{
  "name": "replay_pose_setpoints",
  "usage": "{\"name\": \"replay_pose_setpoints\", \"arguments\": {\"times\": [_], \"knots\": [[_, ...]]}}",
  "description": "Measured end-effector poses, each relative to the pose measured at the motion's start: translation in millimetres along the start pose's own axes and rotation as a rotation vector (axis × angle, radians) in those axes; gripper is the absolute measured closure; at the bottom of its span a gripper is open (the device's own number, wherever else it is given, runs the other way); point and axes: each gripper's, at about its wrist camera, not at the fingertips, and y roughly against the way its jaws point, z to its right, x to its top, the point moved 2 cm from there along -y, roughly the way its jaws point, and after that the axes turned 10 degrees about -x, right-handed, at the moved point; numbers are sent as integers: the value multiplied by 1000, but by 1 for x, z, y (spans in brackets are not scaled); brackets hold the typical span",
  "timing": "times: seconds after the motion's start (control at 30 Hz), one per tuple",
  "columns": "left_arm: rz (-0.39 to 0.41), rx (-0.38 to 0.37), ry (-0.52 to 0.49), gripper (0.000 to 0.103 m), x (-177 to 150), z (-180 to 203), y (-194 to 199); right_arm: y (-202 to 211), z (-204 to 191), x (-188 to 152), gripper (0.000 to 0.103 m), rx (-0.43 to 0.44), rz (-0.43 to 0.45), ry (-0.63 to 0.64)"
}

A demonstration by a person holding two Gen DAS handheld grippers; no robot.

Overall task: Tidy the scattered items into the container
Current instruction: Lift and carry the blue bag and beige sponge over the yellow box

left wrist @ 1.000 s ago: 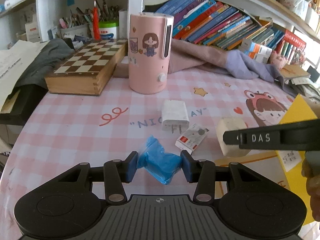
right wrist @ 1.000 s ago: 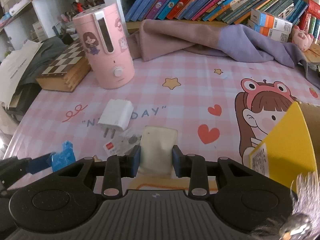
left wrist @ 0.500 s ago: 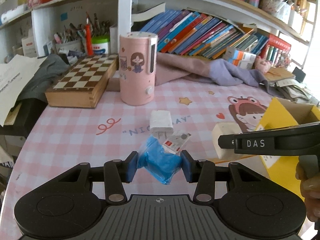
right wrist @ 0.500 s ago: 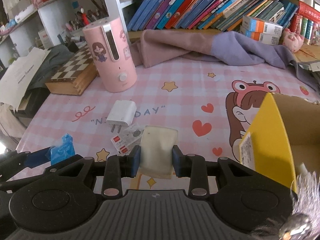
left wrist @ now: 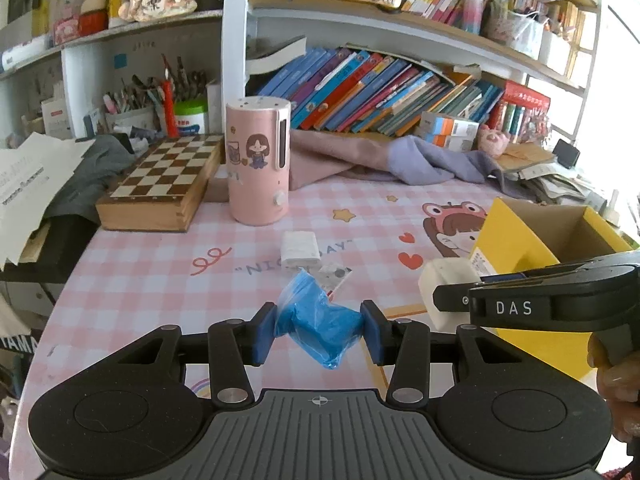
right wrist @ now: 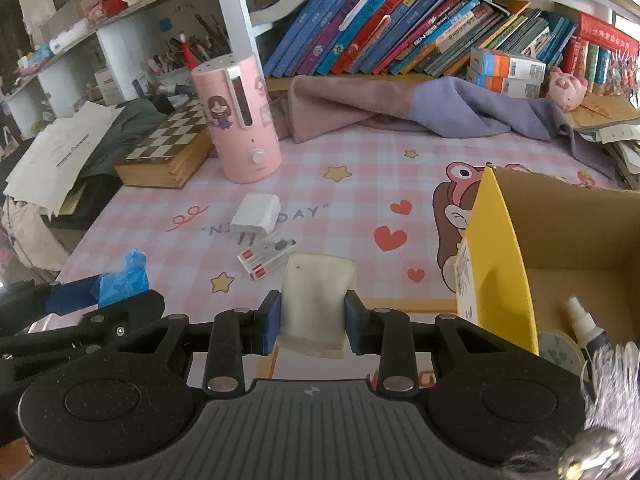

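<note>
My left gripper (left wrist: 319,330) is shut on a crumpled blue plastic bag (left wrist: 316,322), held above the pink checked tablecloth; the bag also shows in the right wrist view (right wrist: 122,278). My right gripper (right wrist: 311,318) is shut on a cream white block (right wrist: 316,300), also seen in the left wrist view (left wrist: 444,288). The yellow cardboard box (right wrist: 500,256) stands open at the right, close beside the right gripper; it holds a small spray bottle (right wrist: 586,328) and a round tin. A white charger plug (right wrist: 256,213) and a clear packet with red labels (right wrist: 266,256) lie on the cloth.
A pink cylindrical humidifier (left wrist: 258,164) and a wooden chess box (left wrist: 164,182) stand at the back left. A pink and purple cloth (right wrist: 400,106) lies along the back under shelves of books. Papers hang over the left table edge.
Both grippers have risen with their loads and drawn back from the table. The yellow box now shows its open inside in the right wrist view.
</note>
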Motion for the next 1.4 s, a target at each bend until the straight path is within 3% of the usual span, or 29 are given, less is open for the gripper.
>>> {"name": "replay_pose_setpoints", "arguments": {"times": [0.93,1.4], "knots": [[46,-48,-11,60,-56,20,97,95,-24,-74,72,-6,62,-12],[13,-100,-47,60,-88,49,120,131,-14,-129,72,-23,36,-54]]}}
